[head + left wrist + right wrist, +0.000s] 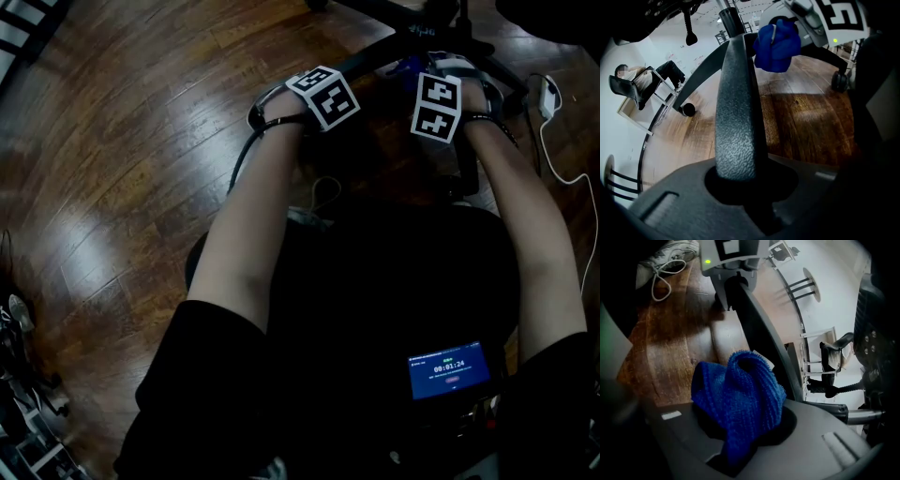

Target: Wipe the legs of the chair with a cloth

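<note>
Left gripper (pixel 740 187) first: jaws drawn in narrow, clamped on the textured dark-grey plastic chair leg (pixel 736 117), which comes straight up out from between them. Over to the right gripper (pixel 740 441): its jaws are pinched on the bunched blue knitted cloth (pixel 738 397). That cloth sits hard up beside the same chair leg, further along it towards the hub than the left gripper; it looks to be touching, though I can't confirm contact.

Counting up: one cloth and two grippers, each carrying one black-and-white marker cube (pixel 326 96). The left gripper view shows three legs. There's the held one, a second black leg (pixel 701 75) spreading off to its left, and a third black leg (pixel 820 49) to its right. The two side legs each end in a black castor (pixel 688 109), so two castors. One black centre column (pixel 731 18) rises beyond the chair leg's far end.

Around it: brown wooden plank floor (pixel 122 169) lies under the chair leg. A white lace-up shoe (pixel 670 256) is on the floor near its outer end. A white cable with adapter (pixel 547 94) lies off to its right. A small device with a lit blue screen (pixel 450 367) sits on the person's side of it. A seated person (pixel 635 77) is well away to its left.
</note>
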Demonstrator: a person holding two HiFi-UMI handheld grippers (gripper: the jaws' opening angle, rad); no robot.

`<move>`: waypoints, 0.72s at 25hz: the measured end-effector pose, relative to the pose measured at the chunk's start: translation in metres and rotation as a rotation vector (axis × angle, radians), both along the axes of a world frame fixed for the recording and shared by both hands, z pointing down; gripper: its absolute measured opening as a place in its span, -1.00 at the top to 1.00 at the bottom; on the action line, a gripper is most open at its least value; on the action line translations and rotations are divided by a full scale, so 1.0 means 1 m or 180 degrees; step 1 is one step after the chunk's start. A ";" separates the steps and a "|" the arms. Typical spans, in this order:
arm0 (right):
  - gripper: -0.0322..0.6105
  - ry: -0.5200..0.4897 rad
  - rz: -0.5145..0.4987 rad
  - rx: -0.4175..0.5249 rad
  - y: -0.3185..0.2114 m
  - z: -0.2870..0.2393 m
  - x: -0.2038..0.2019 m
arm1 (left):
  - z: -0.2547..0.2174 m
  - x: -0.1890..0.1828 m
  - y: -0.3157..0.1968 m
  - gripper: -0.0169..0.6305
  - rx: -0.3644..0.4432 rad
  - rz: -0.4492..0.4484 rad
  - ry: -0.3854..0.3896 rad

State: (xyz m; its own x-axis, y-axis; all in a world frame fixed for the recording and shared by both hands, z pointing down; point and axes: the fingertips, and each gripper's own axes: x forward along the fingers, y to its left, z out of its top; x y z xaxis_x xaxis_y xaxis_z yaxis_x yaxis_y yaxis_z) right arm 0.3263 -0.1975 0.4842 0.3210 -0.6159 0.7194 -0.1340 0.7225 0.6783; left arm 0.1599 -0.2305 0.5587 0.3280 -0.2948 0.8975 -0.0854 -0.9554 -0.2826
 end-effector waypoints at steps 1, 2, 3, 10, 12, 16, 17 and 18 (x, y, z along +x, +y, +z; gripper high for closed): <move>0.63 -0.0010 -0.0016 -0.0070 0.010 0.003 -0.002 | 0.000 0.000 0.000 0.80 0.0000 -0.0001 0.0002; 0.63 -0.0010 -0.0037 -0.0157 0.022 0.007 -0.004 | 0.000 -0.001 -0.001 0.80 0.0003 -0.0005 0.0001; 0.63 0.0000 -0.0066 -0.0252 0.037 0.011 -0.006 | 0.000 -0.001 -0.002 0.80 0.0006 -0.0009 0.0001; 0.63 0.0089 -0.0187 -0.1003 0.152 0.043 -0.019 | 0.000 -0.002 -0.002 0.80 0.0005 0.0006 -0.0003; 0.63 0.0074 -0.0172 -0.1180 0.172 0.049 -0.023 | 0.001 -0.003 -0.002 0.80 -0.0002 0.0005 -0.0010; 0.63 0.0066 -0.0196 -0.1111 0.169 0.049 -0.020 | 0.000 -0.003 -0.003 0.80 -0.0004 -0.0019 -0.0024; 0.63 0.0086 -0.0186 -0.1060 0.161 0.047 -0.018 | -0.001 -0.002 -0.003 0.80 0.0002 -0.0024 -0.0024; 0.63 0.0108 -0.0180 -0.0989 0.152 0.046 -0.016 | -0.001 -0.002 -0.003 0.80 0.0005 -0.0024 -0.0025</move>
